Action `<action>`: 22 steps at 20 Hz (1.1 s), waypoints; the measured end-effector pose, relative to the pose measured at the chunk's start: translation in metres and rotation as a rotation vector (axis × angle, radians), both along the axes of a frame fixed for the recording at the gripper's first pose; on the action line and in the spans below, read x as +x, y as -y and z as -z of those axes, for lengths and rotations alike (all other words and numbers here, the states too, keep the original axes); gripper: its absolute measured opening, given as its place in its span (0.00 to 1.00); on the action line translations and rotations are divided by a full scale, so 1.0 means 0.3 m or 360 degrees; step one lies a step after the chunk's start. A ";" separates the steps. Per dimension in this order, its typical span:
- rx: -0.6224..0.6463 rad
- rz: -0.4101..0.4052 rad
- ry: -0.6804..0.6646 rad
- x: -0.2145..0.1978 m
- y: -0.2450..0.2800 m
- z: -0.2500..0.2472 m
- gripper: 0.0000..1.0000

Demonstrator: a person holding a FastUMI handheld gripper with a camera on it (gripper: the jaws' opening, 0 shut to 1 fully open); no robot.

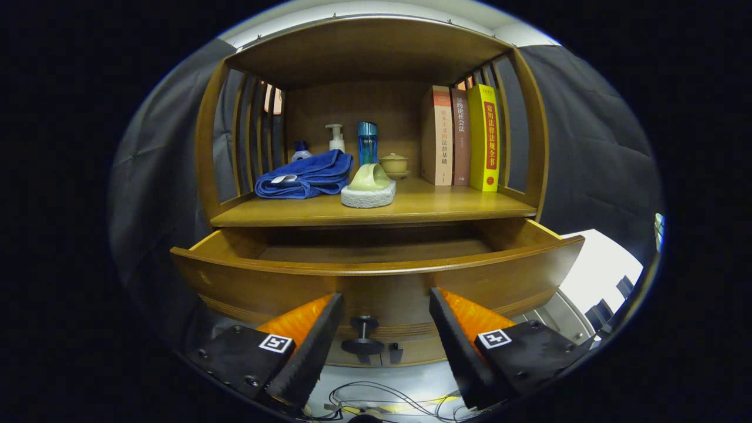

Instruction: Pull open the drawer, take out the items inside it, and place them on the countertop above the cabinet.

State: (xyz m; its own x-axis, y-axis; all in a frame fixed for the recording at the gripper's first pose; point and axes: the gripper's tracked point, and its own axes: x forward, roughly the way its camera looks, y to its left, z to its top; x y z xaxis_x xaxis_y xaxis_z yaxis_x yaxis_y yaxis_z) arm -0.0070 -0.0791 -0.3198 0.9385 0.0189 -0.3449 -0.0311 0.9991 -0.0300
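Note:
The wooden drawer (376,282) is pulled out toward me, and the part of its inside that I can see, the back floor, looks bare. Its dark round knob (363,335) sits between my two fingers, which stand apart and do not touch it. My gripper (385,308) is open, right in front of the drawer's face. On the countertop (446,202) above lie a folded blue towel (305,175) and a pale green sponge on a white pad (369,187).
At the back of the countertop stand a white pump bottle (336,138), a blue bottle (367,142) and a small lidded cup (394,164). Three upright books (461,138) fill the right side. Slatted wooden sides and a top shelf enclose the space. Cables (382,399) lie below.

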 end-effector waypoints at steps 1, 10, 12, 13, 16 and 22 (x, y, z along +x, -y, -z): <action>-0.0006 -0.0002 0.0001 0.022 -0.005 0.004 0.99; -0.0084 0.0000 0.0006 0.211 -0.016 0.041 0.99; -0.0073 -0.0004 -0.0013 0.234 -0.040 0.056 0.99; -0.0070 -0.0010 -0.0023 0.247 -0.052 0.064 0.99; -0.0093 -0.0018 -0.0032 0.265 -0.063 0.073 0.99; -0.0041 -0.0012 -0.0019 0.241 -0.046 0.016 0.97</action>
